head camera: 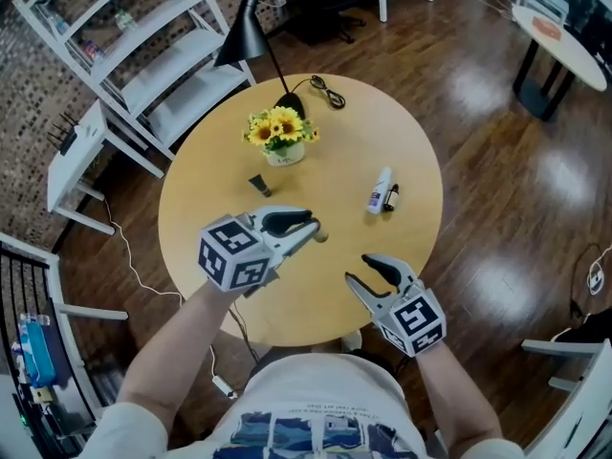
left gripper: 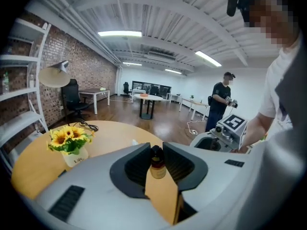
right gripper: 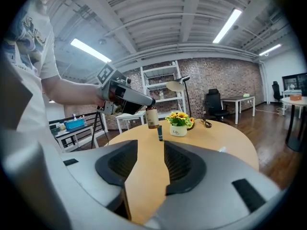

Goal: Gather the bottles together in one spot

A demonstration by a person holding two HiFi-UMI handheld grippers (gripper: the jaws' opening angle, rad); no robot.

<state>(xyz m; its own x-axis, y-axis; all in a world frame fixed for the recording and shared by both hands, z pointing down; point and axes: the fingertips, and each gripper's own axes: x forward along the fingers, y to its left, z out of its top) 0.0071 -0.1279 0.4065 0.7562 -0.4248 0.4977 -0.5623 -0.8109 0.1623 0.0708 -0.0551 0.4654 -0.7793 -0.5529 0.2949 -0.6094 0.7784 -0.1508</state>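
My left gripper (head camera: 314,228) hovers over the middle of the round wooden table (head camera: 210,208), shut on a small amber bottle (left gripper: 157,166) with a dark cap. That bottle (head camera: 321,236) pokes out past the fingertips, and the right gripper view catches it hanging above the tabletop (right gripper: 152,117). A white bottle (head camera: 381,190) and a small dark bottle (head camera: 391,198) lie side by side at the table's right. A short dark tube (head camera: 258,185) stands near the flowers. My right gripper (head camera: 357,267) is open near the front edge, with only bare tabletop between its fingers (right gripper: 151,147).
A white pot of yellow sunflowers (head camera: 282,137) stands at the back of the table, beside a black desk lamp (head camera: 244,32) and its coiled cable (head camera: 326,93). White shelving (head camera: 143,55) stands off the table's back left. Another person (left gripper: 221,99) stands far across the room.
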